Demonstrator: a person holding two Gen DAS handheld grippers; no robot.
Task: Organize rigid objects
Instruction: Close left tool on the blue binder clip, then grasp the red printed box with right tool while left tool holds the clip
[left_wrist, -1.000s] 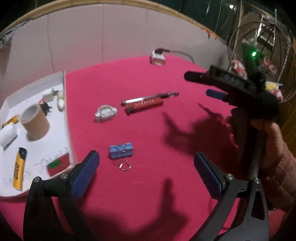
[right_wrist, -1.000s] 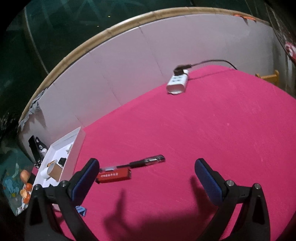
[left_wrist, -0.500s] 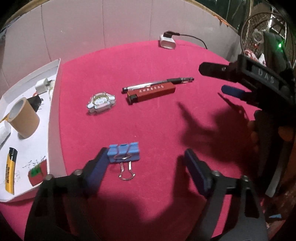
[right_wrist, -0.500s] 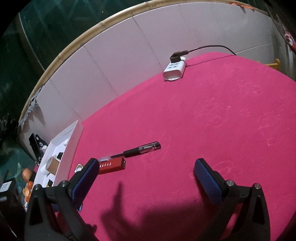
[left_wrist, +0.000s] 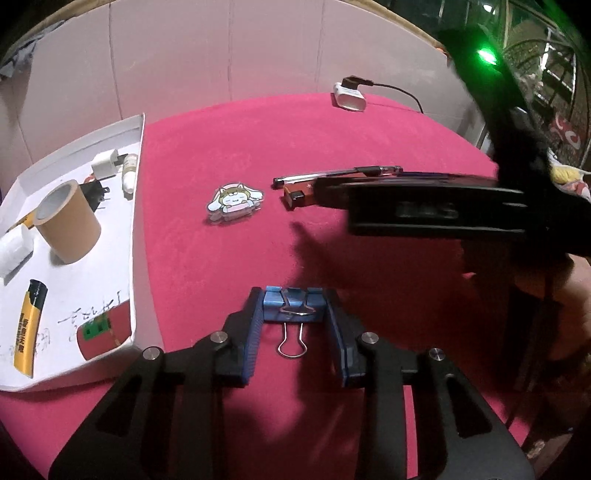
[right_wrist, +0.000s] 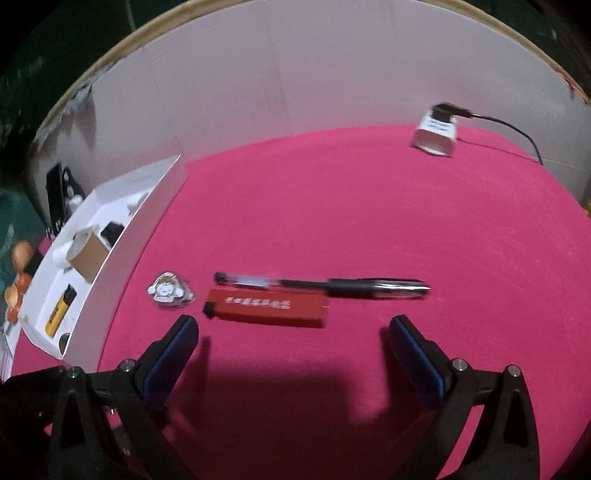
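A blue binder clip (left_wrist: 273, 306) lies on the red tablecloth with its wire handle toward me. My left gripper (left_wrist: 294, 299) is closing on it, and both blue pads touch the clip's ends. In the right wrist view my right gripper (right_wrist: 292, 326) is open and empty. It hovers just short of a red lighter (right_wrist: 267, 308) and a black pen (right_wrist: 321, 286), which lie side by side. A cartoon charm (right_wrist: 168, 290) lies left of them. In the left wrist view the right gripper's black body (left_wrist: 424, 210) hides most of the lighter and pen.
A white tray (left_wrist: 135, 221) at the left holds a brown tape roll (left_wrist: 68, 221), a yellow lighter (left_wrist: 29, 328), a red card and small white items. A white charger (right_wrist: 436, 134) with a black cable sits at the table's far edge, before the white wall panels.
My left gripper came down over the binder clip and its jaws narrowed from wide open onto the clip's ends. The right gripper swung left, bringing the lighter and pen between its open fingers.
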